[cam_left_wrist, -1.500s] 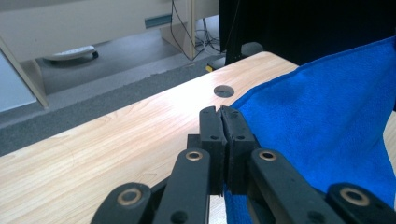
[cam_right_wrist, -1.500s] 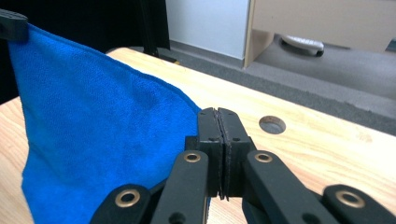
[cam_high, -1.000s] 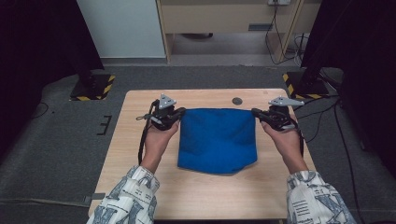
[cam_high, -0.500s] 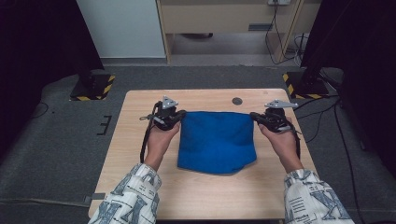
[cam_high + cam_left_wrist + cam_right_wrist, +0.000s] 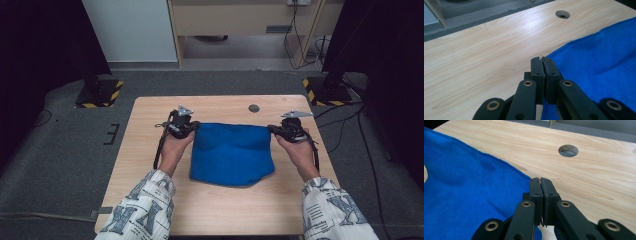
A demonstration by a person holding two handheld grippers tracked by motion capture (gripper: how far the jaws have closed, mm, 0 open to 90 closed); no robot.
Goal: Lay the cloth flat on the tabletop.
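High view: blue cloth [image 5: 231,154] lies spread mid-counter, just nearer the person than the round hole [image 5: 254,108]. Left hand-held gripper [image 5: 194,128] is clamped on the cloth's far-left corner, right hand-held gripper [image 5: 271,129] on its far-right corner. Wooden counter [image 5: 150,130] surrounds the cloth on all sides.

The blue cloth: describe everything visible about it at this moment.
The blue cloth is a bright blue, soft, terry-like towel, apparently folded over, lying on the light wooden table roughly midway across it. Its far edge is stretched fairly straight between the two claws; the near edge curves and looks slightly rumpled. The left claw is shut on its far left corner, the right claw on its far right corner. A round hole in the tabletop lies just beyond it, not touching.
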